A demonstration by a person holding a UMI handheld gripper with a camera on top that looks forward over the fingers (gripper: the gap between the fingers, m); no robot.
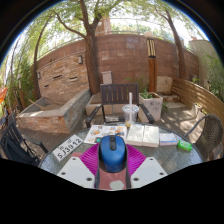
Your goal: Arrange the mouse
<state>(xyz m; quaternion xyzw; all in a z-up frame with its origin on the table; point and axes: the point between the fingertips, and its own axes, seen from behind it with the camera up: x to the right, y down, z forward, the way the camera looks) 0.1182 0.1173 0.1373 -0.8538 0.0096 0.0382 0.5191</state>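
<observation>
A blue computer mouse with a dark scroll wheel (112, 153) sits between my gripper's (112, 165) two fingers. Both magenta pads (92, 157) press against its sides, so the gripper is shut on the mouse. The mouse is held above a round dark table (165, 150), with its front end pointing away from me. What lies right under the mouse is hidden by the fingers.
On the table beyond the mouse lie open magazines (122, 132), a white cup (131, 113), a card with numbers (68, 148) and a small green object (185, 145). Metal chairs (118, 98) stand behind the table. A brick wall, raised planters and trees fill the patio.
</observation>
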